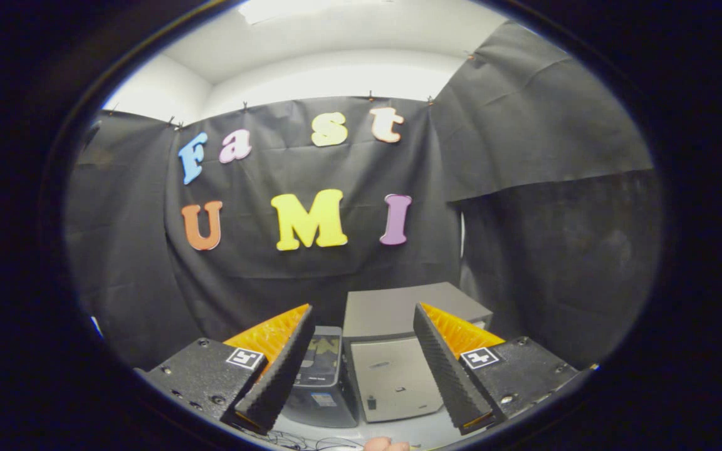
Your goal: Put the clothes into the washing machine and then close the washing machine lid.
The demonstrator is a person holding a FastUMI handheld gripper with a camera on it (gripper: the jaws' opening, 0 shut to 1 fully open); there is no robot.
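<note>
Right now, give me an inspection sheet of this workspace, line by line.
Surface: pale tabletop under the machine.
Job's things: small washing machine ahead between the fingers, grey lid down; clothes: nothing seen.
Clutter: a fingertip-like bit near the bottom, unclear.
Grippers: gripper open, holding nothing, fingers apart either side of the machine.
Cables: thin wires on the tabletop.
Surroundings: black cloth wall, white ceiling.

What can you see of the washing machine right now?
The washing machine is a small grey box standing ahead of the open, empty hand-held gripper, seen between its fingers against the black booth wall. Its pale, smooth lid lies flat and looks shut; a darker raised section sits behind it. A dark control panel adjoins its side.
</note>
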